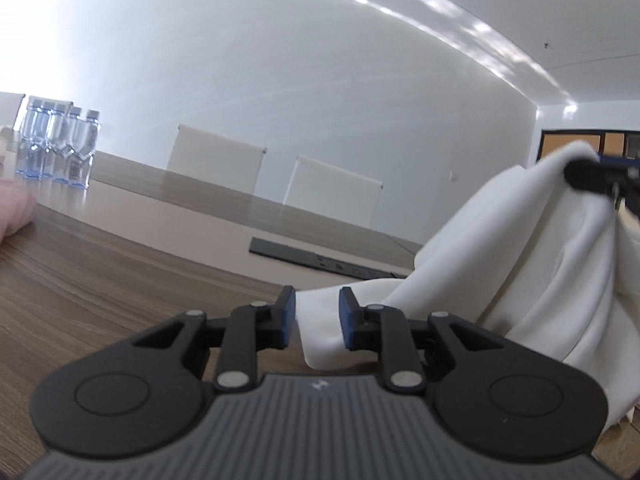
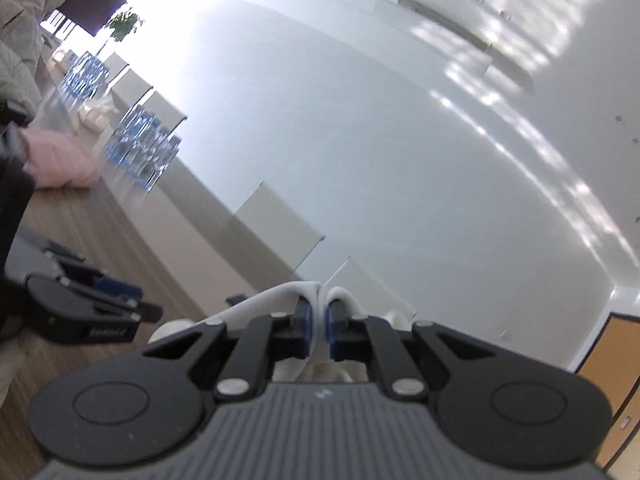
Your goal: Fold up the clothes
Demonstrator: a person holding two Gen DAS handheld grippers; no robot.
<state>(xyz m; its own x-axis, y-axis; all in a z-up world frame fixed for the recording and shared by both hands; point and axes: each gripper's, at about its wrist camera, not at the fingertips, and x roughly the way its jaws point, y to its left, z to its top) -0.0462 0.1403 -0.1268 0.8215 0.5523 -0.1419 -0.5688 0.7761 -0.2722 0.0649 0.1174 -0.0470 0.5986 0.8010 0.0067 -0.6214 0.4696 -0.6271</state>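
A white garment (image 1: 520,264) lies partly on the wooden table (image 1: 100,280) and rises in a drape towards the upper right. There my right gripper (image 1: 574,174) pinches its top edge. In the right wrist view that gripper (image 2: 319,320) is shut on a fold of the white cloth (image 2: 280,294), raised above the table. My left gripper (image 1: 318,316) sits low over the table and is open. A loose corner of the garment lies between its blue pads (image 1: 288,318) without being squeezed. The left gripper (image 2: 138,300) also shows low at the left of the right wrist view.
Water bottles (image 1: 60,144) stand in a cluster at the far left, near a pink garment (image 2: 60,160). White chairs (image 1: 216,156) line the table's far side. A black panel (image 1: 316,258) is set into the tabletop. A beige jacket (image 2: 20,40) hangs at the left.
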